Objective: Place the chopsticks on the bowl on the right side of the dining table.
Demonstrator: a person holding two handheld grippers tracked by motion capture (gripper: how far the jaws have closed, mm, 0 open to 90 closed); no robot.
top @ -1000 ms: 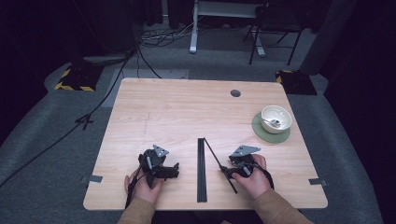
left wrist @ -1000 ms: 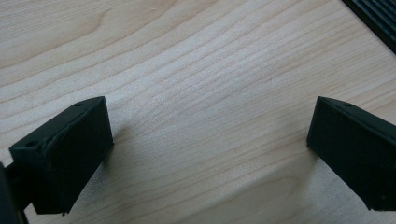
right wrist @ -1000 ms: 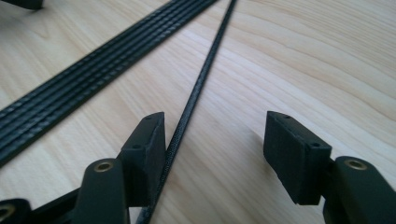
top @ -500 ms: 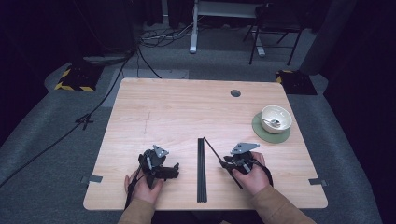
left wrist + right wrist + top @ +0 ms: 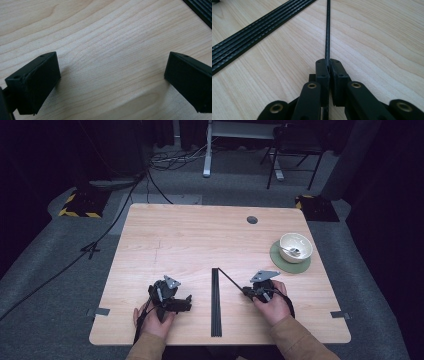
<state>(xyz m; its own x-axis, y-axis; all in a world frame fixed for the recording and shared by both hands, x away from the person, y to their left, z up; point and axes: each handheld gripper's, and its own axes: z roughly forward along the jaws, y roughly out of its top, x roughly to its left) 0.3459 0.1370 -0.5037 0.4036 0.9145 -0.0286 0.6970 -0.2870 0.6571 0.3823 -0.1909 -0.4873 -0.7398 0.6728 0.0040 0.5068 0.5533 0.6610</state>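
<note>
The right claw (image 5: 327,65) has just been closing and now pinches one thin black rod (image 5: 327,30) between its pads; a second ago it lay beside the rod with jaws apart. The rod slants across the counter (image 5: 200,240) toward the far end of the row of rods (image 5: 216,305), so it looks ready to be lifted away; the left claw (image 5: 110,77) rests spread over bare wood.
</note>
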